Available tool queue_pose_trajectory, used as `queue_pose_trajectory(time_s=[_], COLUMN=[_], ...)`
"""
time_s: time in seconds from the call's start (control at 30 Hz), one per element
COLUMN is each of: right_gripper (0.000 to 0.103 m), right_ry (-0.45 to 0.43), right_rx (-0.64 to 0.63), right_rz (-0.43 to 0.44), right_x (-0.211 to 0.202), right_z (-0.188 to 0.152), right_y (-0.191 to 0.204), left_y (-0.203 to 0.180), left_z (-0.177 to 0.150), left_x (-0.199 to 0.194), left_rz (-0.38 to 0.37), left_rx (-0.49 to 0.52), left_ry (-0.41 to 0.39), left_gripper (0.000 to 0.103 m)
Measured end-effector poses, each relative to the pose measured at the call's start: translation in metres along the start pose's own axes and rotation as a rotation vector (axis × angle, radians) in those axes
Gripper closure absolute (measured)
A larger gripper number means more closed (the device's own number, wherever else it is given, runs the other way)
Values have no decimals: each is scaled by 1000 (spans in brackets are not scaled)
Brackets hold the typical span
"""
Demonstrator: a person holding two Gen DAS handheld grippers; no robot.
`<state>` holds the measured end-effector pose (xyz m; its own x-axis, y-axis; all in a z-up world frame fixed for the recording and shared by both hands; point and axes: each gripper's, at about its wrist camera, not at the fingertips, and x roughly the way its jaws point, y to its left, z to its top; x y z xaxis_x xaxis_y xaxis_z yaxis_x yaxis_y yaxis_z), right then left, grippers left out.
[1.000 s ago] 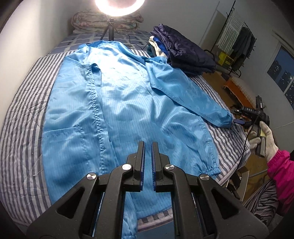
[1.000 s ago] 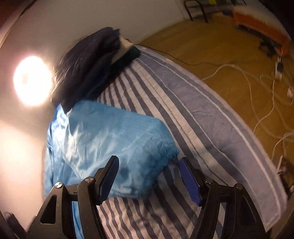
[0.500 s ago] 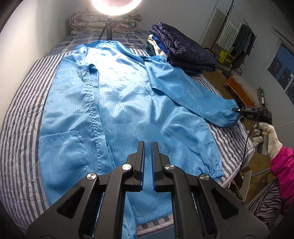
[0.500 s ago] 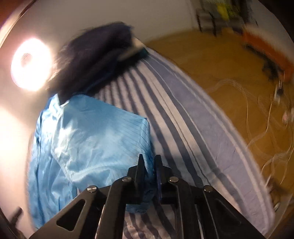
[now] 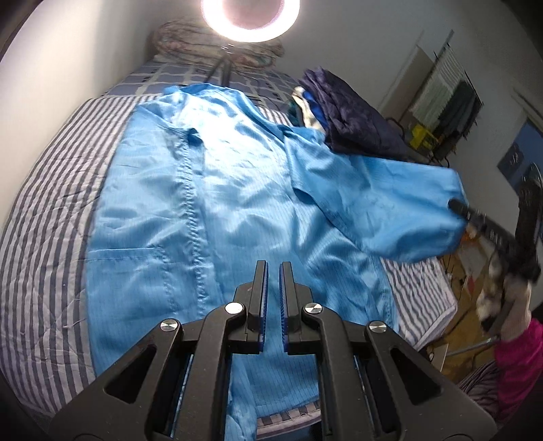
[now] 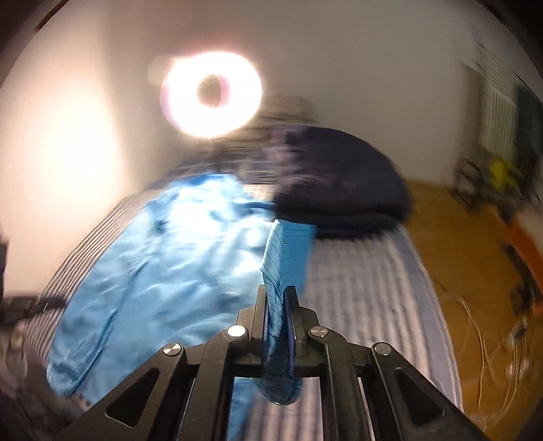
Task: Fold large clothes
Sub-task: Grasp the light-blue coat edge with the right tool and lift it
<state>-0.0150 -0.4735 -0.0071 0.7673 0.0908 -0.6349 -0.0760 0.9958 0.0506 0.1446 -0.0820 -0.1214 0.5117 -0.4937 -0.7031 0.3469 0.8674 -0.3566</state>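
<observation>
A large light-blue coat (image 5: 220,210) is lying spread flat, front side up, across a bed (image 5: 44,217) covered in a grey-and-white striped sheet. Its front closure is running down the middle, a patch pocket is showing on the lower left panel, and the thin, glossy fabric is creasing in soft ripples under a glowing ring light (image 5: 250,17) at the head of the bed. One sleeve (image 5: 390,200) is lifting off the mattress on the right side of the left wrist view, its cuff end pinched in the right tongs (image 6: 279,307), whose jaws have just been closing and are now clamping the blue cloth between them. A gloved hand (image 5: 502,291) with a pink sleeve is gripping that tool at the frame edge, blurred by motion. The left tongs (image 5: 273,288) are hovering above the coat's lower hem with their jaws drawn nearly together and nothing between them. A folded dark navy jacket (image 5: 356,125) is sitting on the bed just beyond the coat's shoulder. The coat's other sleeve is not showing, the hem is being cut off behind the left tongs, and the right wrist view is smearing so heavily that the far bedding and the items along the wall are hard to make out.
</observation>
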Motion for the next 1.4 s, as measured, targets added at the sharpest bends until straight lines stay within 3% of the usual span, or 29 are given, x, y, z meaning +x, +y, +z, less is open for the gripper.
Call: queue_pose_trajectory(time_s=[0.17,0.33,0.43,0.57,0.63,0.7,0.83,0.97,1.07,1.23,1.4], right_gripper=[97,97,97,96,87,68,62,57,53,50,50], right_ry=[29,126,202,288,324,327,318,286,279,296,307], right_rx=[-242,-471,-579,-669,-659,-604,-432,-233,-88,109,252], right_rz=[131,286,380,431,465,493,587,581,600,471,444], right_x=[15,35,42,51,51,45,36,45,62,124,190], right_z=[-6,-45,-78,-112,-116,-111,-80,-40,-18,11,32], right_y=[88,172,208,225,219,201,156,91,41,-18,-45], left_y=[23,41,49,59,60,58,42,20,5,-15,-65], left_z=[6,5,3,-3,-9,-15,-24,-36,-45,-61,-80], left_x=[-14,-19,-18,-10,-5,0,6,8,16,39,59], left_rz=[7,10,20,25,16,-3,-44,-95,-88,-99,-128], left_rx=[-78,-135,-152,-179,-193,-200,-173,-145,-113,-108,32], left_ry=[-44,-45,-36,-1,21,47,88,106,127,180,232], left_gripper=[99,99,99,97,86,80,80,65,65,65,65])
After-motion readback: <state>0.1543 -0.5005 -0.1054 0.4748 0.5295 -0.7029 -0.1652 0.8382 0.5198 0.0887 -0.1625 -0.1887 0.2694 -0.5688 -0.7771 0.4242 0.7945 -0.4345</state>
